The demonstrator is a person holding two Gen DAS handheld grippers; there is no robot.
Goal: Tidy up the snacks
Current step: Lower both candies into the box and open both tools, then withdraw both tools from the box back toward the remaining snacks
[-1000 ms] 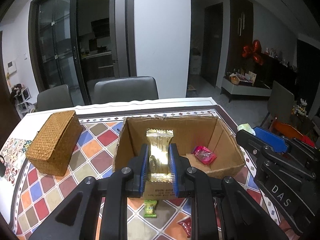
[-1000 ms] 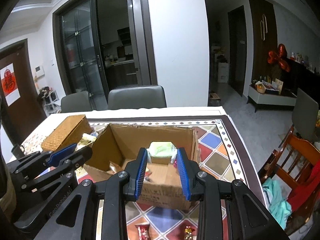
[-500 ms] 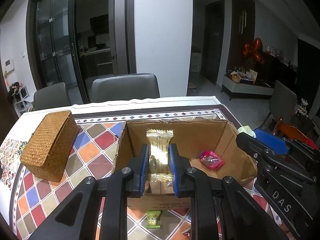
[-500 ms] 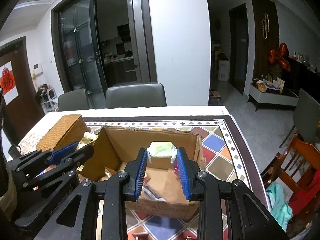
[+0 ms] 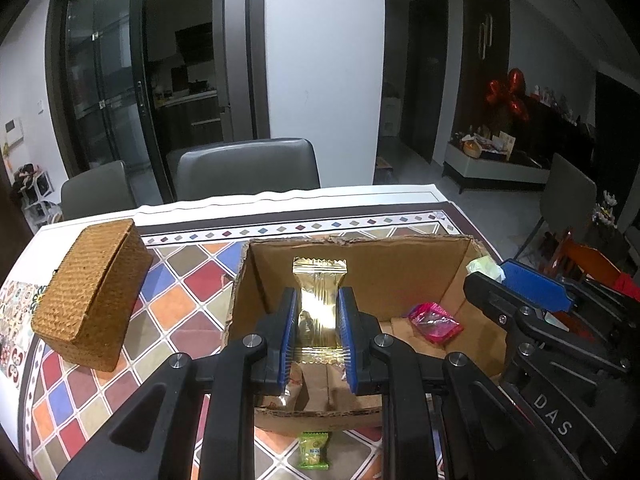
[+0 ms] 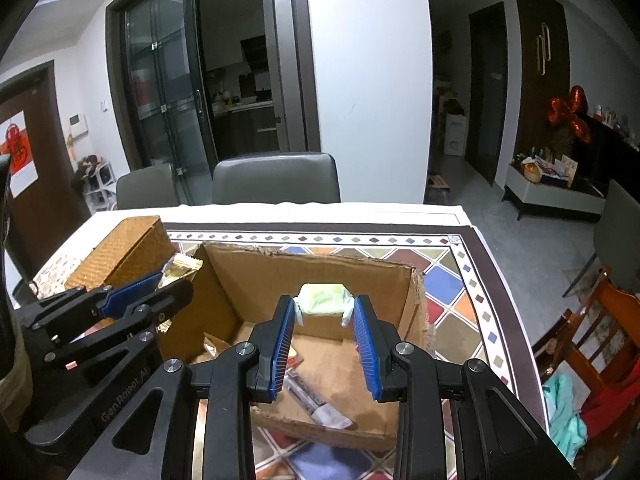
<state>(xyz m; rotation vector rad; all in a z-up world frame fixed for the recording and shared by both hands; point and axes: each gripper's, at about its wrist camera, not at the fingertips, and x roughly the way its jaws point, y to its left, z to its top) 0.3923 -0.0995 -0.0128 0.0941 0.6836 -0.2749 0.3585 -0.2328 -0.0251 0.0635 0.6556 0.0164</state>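
Surface (image 5: pixel 188 300), spread with a cloth of coloured diamonds, carries everything here; a woven rattan box (image 5: pixel 90 296) sits toward its left side. The open cardboard box (image 5: pixel 400 264) in the middle is plainly the collecting place, and both hands are poised over its mouth, likely so that each snack can drop straight in. Inside lie a pink candy packet (image 5: pixel 436 322) and, as the right wrist view shows, a few flat wrappers (image 6: pixel 320 408) on the floor of the box.

The left tongs (image 5: pixel 318 332) are clamped on a gold foil snack packet (image 5: pixel 319 304), held upright over the near-left part of the box. The right tongs (image 6: pixel 324 338) pinch a pale green wrapped snack (image 6: pixel 322 300) by its sides, above the box interior.

A small green candy packet (image 5: pixel 314 450) waits on the cloth, just outside the box's near wall, so the sorting looks unfinished.
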